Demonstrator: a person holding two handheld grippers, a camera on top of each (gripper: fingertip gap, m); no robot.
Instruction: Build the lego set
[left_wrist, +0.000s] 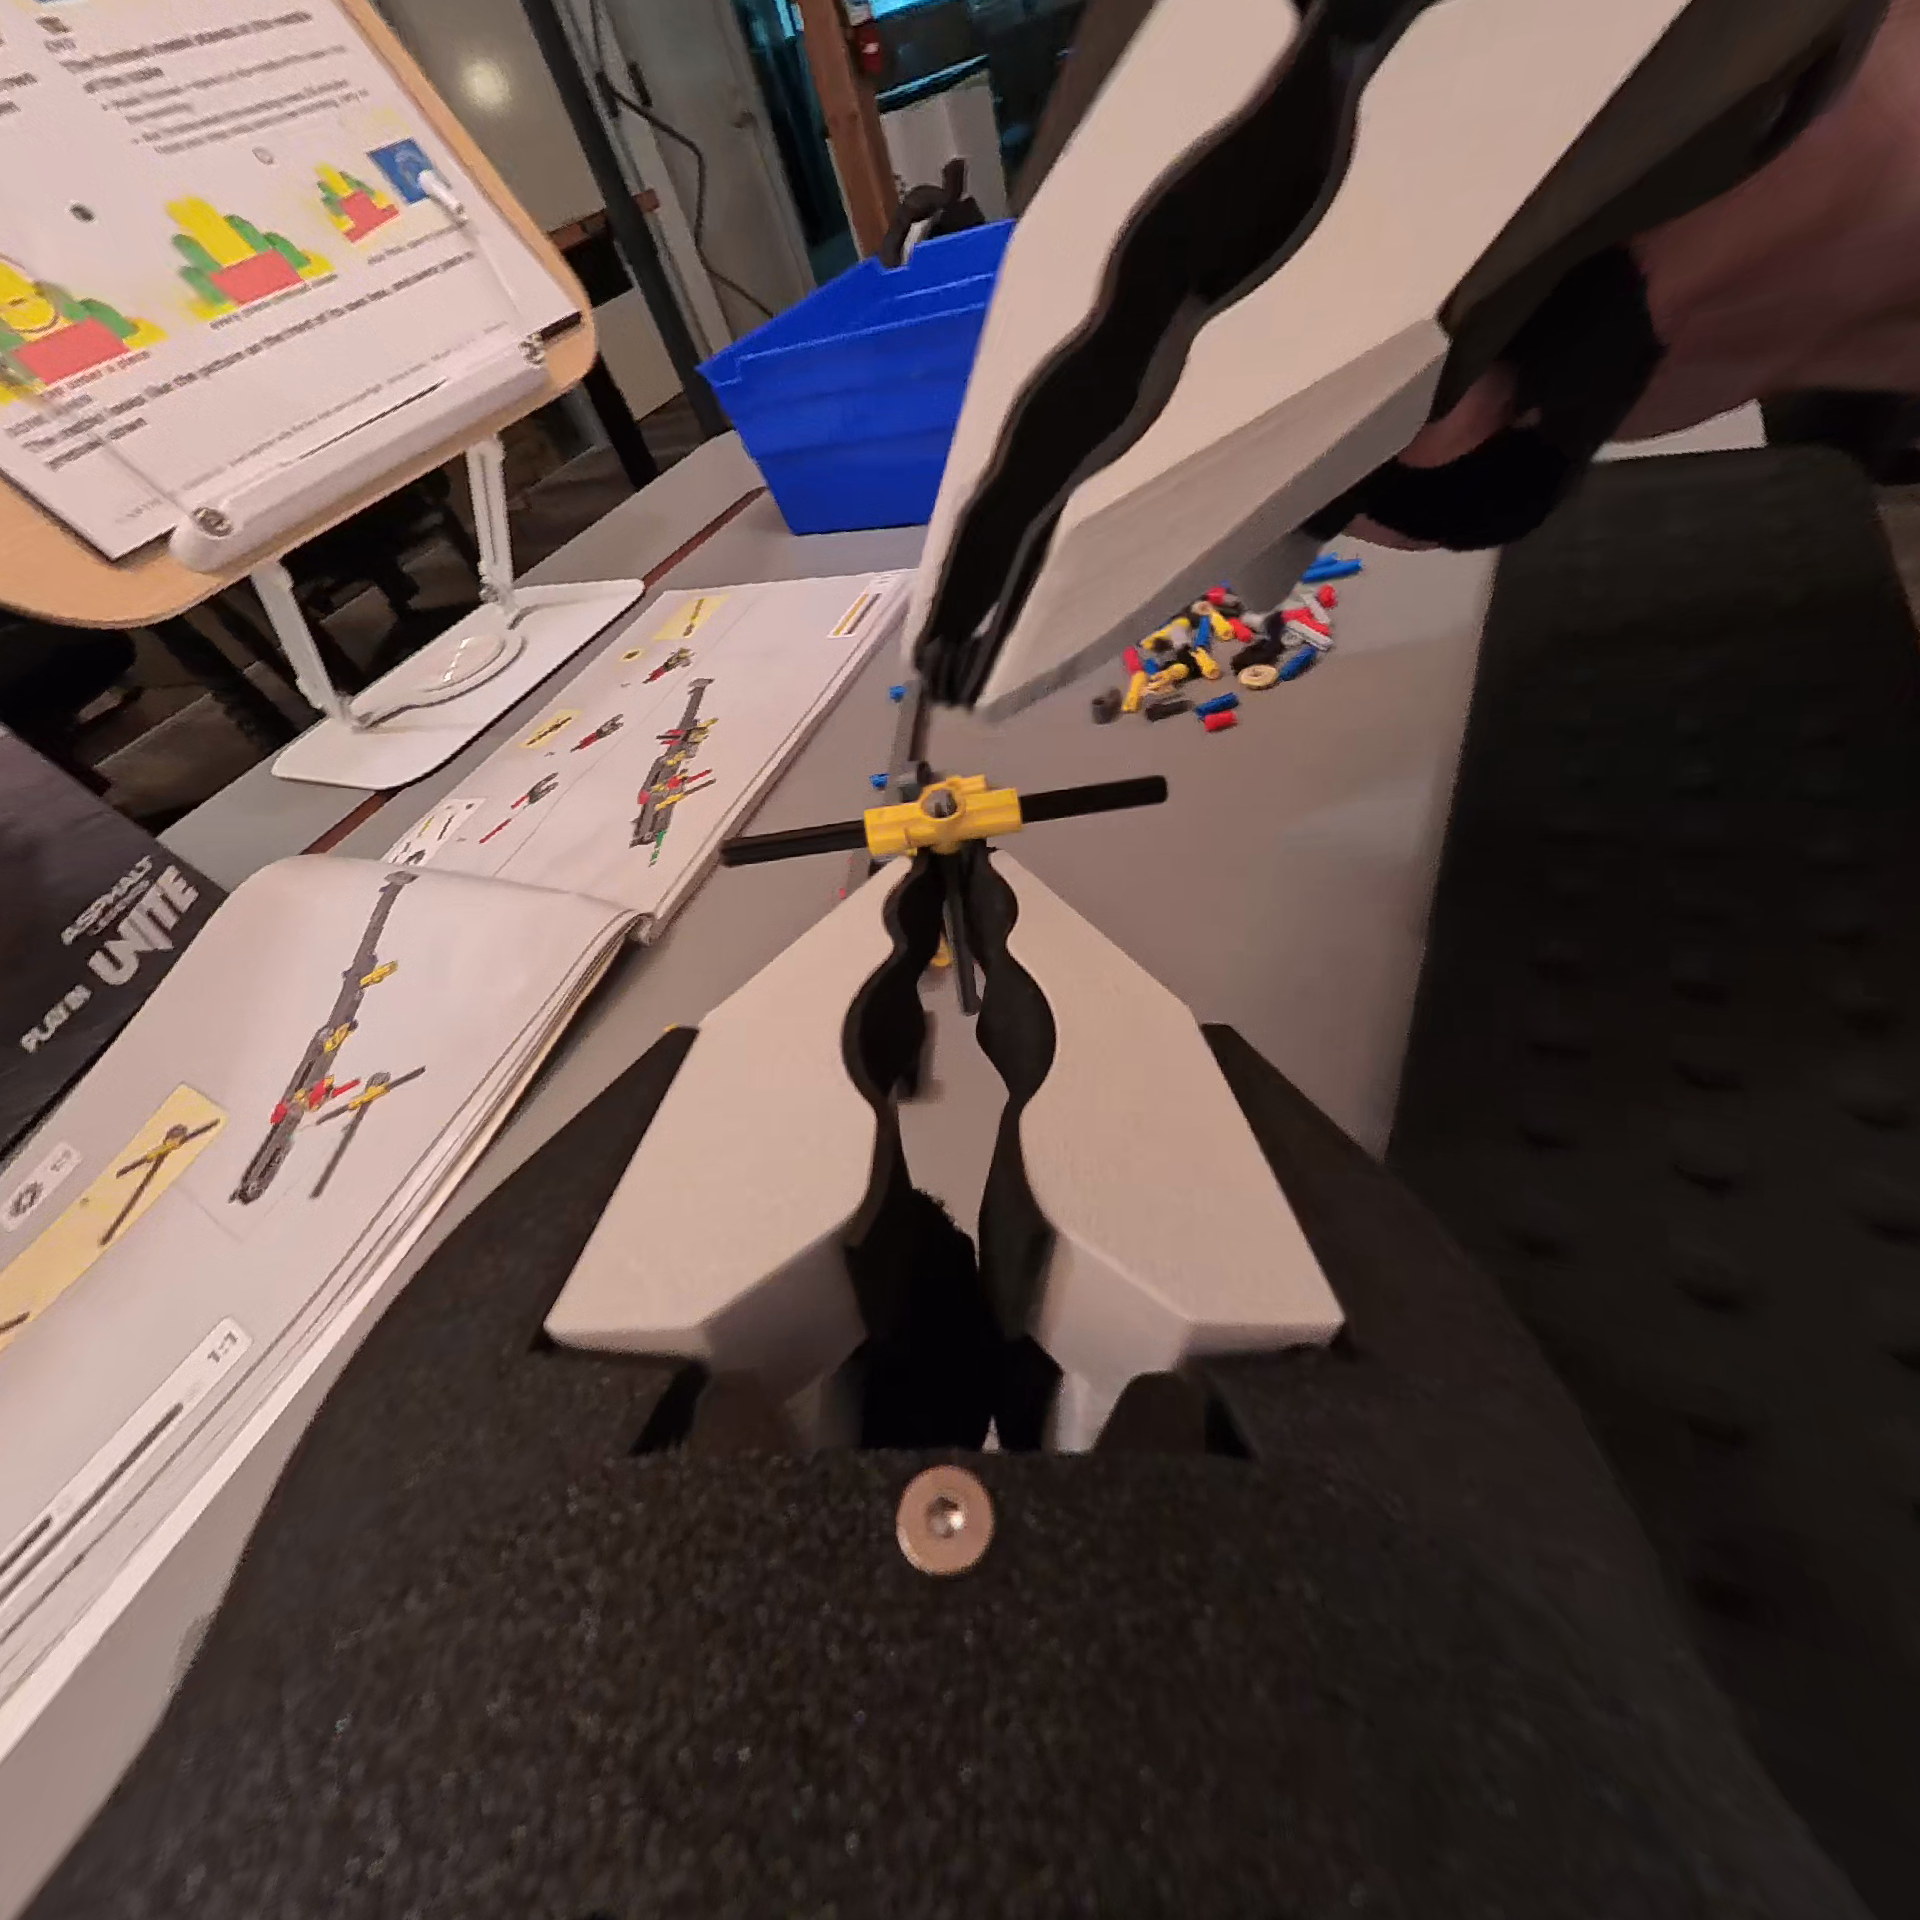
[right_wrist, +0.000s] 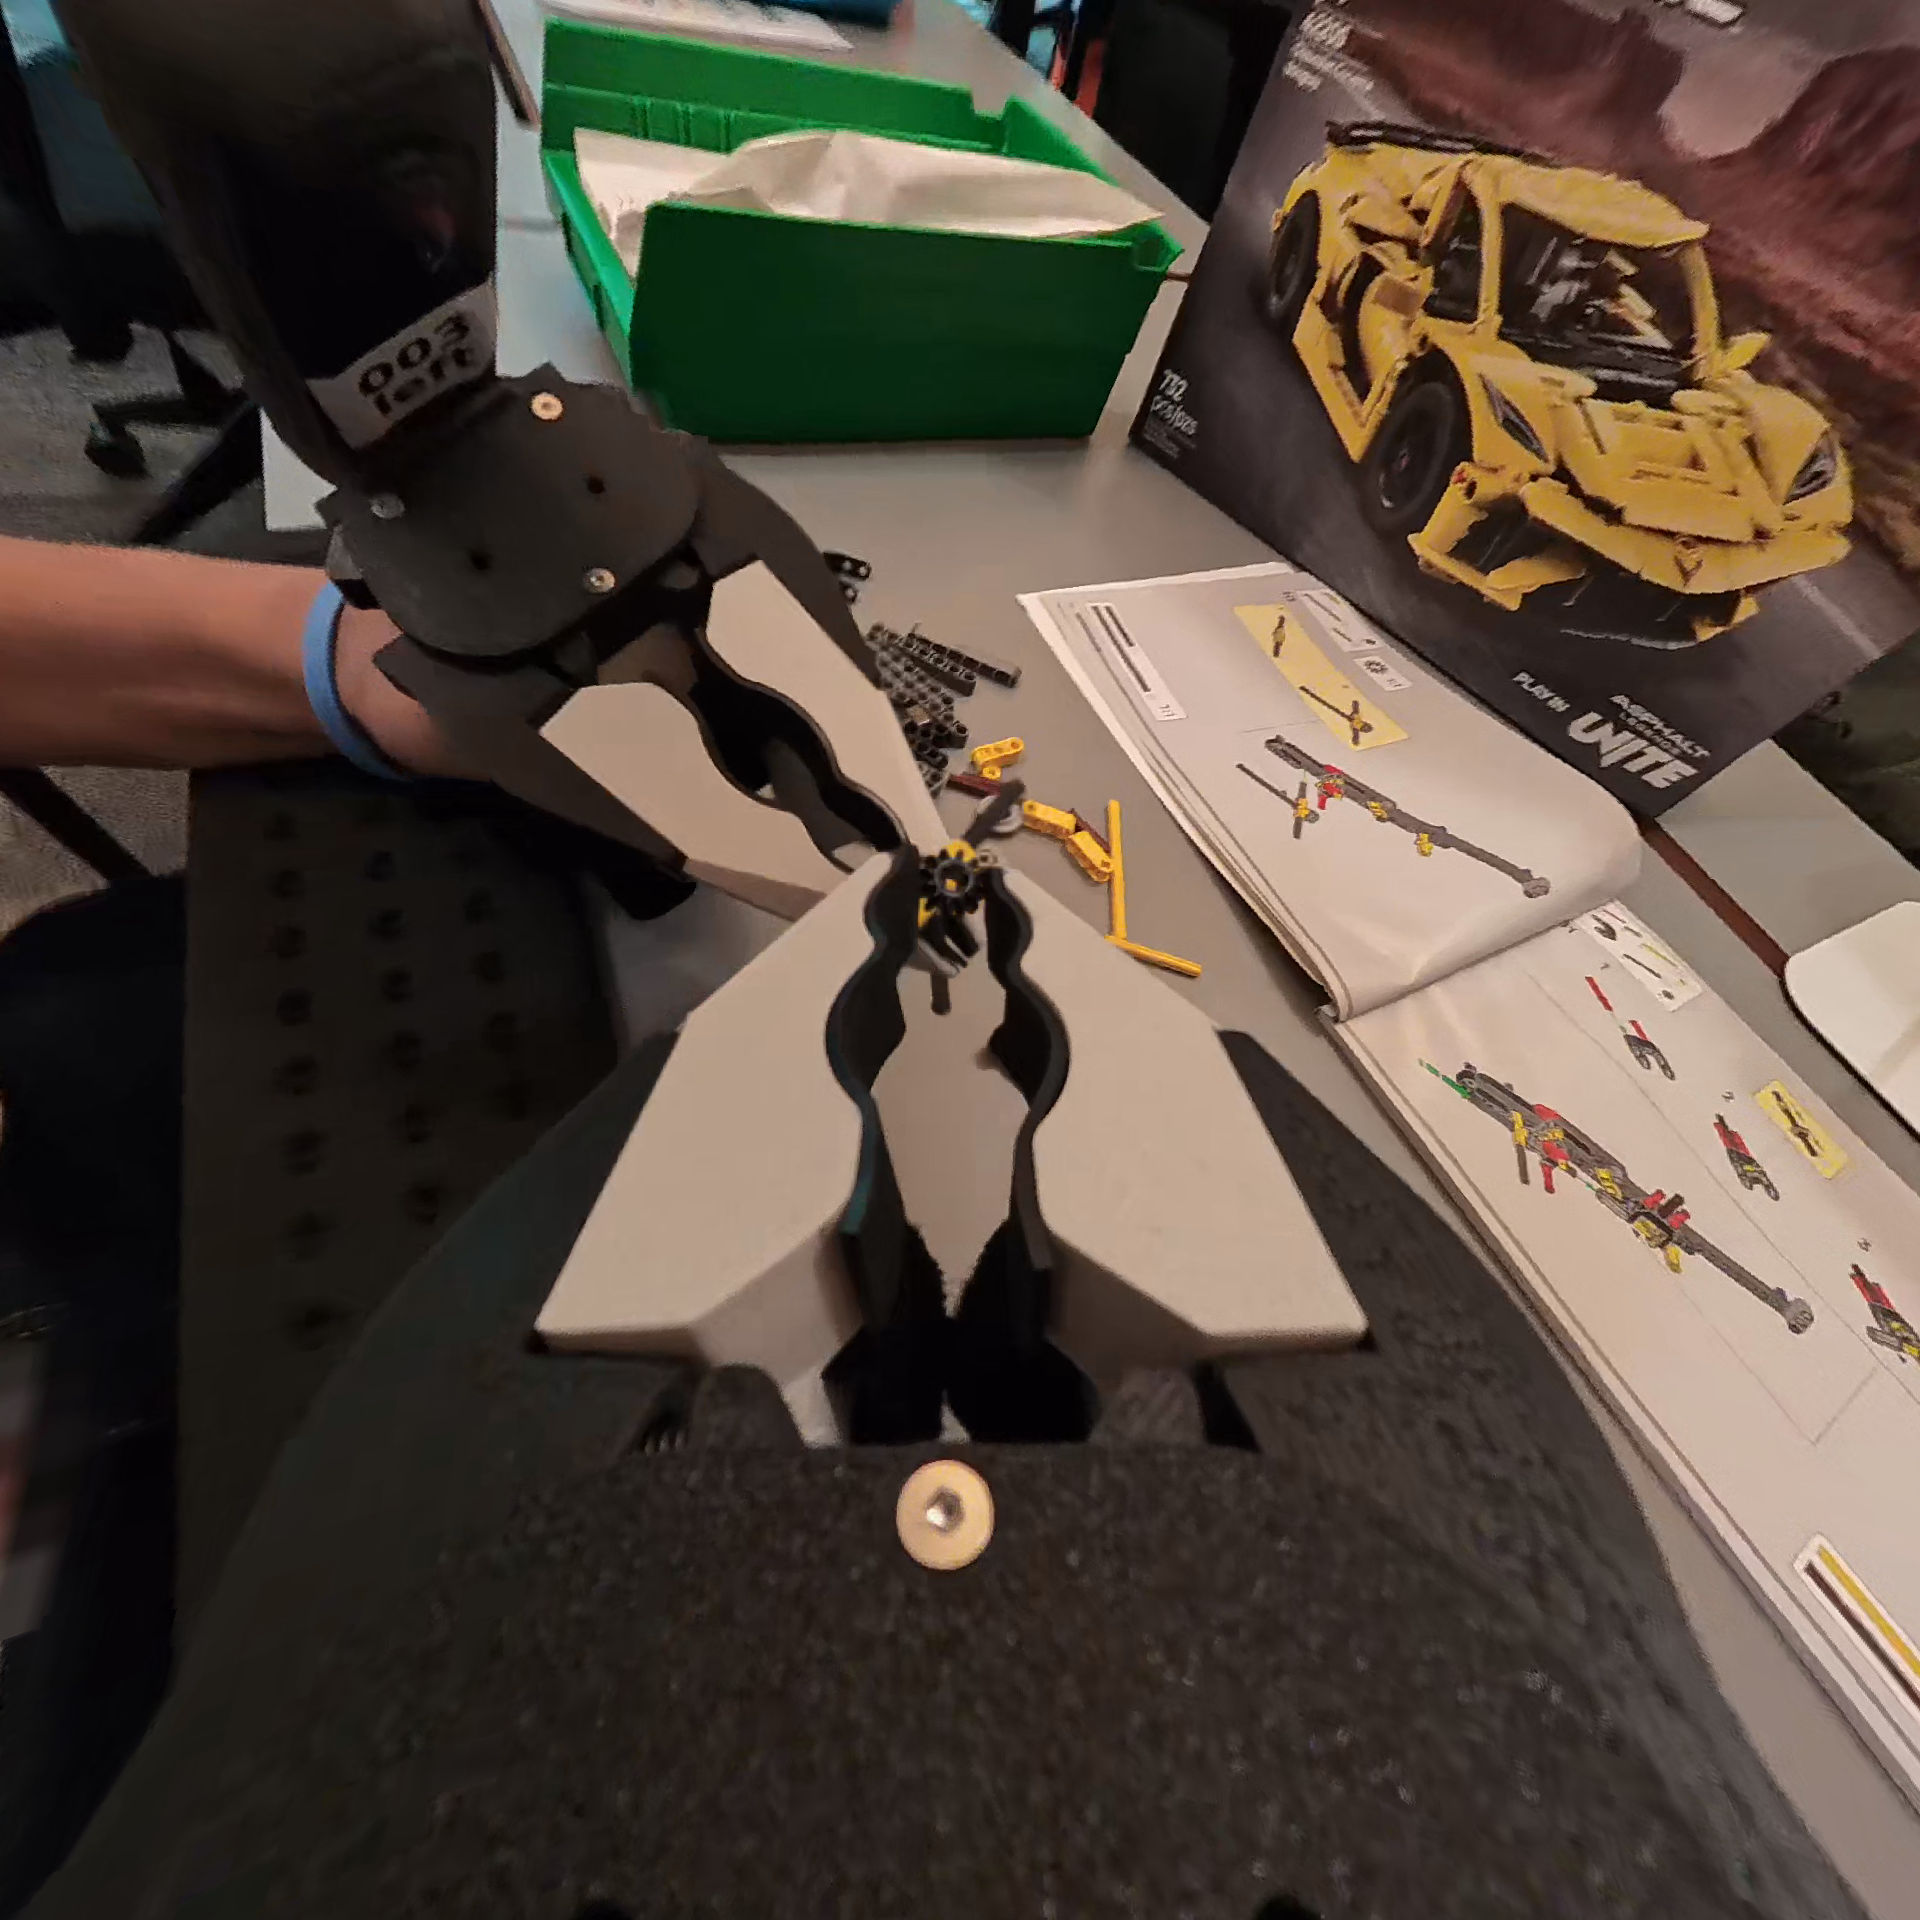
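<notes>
While both tools are closed on the same small assembly in mid-air above the grey surface (left_wrist: 1299, 883), your job is to keep the two grips steady against each other rather than to push hard. Your left gripper (left_wrist: 940, 883) has its fingers (left_wrist: 821, 1039) drawn almost together at the tips, pinching the lower part of the piece just under the yellow cross connector (left_wrist: 940, 821); your right gripper (left_wrist: 951, 675) comes down from above with its fingers nearly shut on a thin grey part that rises from that connector. In the right wrist view the right gripper (right_wrist: 940, 883) is seen closed around a small black toothed hub (right_wrist: 948, 878) with yellow behind it, and the left tool meets it from the side. The black axle (left_wrist: 945, 816) runs through the connector crosswise, its long axis lying left to right in the left wrist view and roughly level with the surface, one end pointing toward the open instruction booklet (left_wrist: 416, 1039), the other toward the loose heap of small pins (left_wrist: 1226, 649). A second dark rod hangs down between the left fingers, roughly square to the axle. I judge a seating or alignment step is in hand: press along the rod's own line, not across it, and let neither wrist roll, or the axle will slide in the connector. How deep the upper part sits I cannot tell; the fingertips hide the joint.
</notes>
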